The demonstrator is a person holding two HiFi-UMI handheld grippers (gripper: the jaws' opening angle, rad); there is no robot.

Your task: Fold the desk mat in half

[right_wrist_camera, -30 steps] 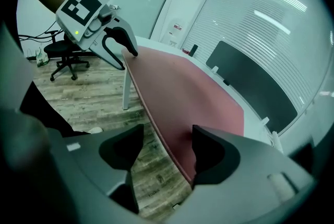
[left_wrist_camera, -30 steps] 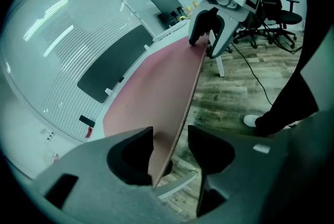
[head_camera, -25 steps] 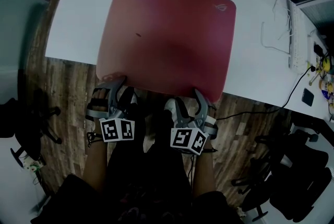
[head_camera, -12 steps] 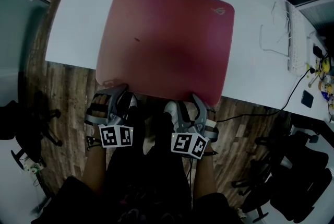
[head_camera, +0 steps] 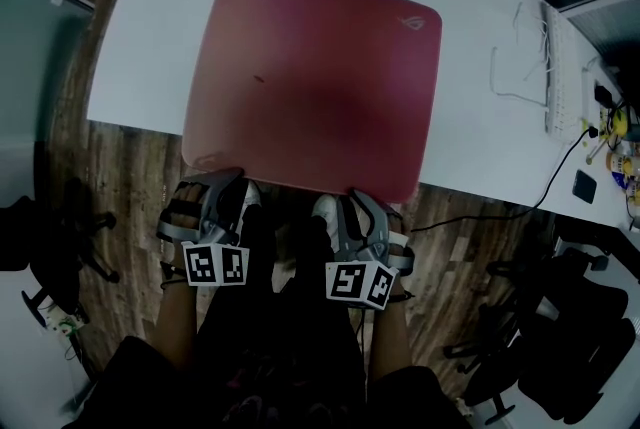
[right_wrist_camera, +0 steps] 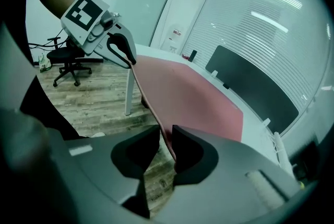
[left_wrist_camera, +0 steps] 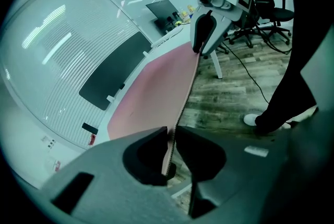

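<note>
left gripper [left_wrist_camera: 171, 151]: jaws just closing in, now pinching the near-left edge of the desk mat [head_camera: 310, 77] | right gripper [right_wrist_camera: 166, 145]: jaws likewise closing, pinching the near-right edge | desk mat: dull red, round-cornered, small logo at its far right corner, lying flat ahead of both grippers, near edge overhanging the white table [head_camera: 140, 47]

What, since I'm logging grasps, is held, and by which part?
The desk mat, by its near edge: left gripper and right gripper, jaws just closing, pinch it near either corner.
</note>
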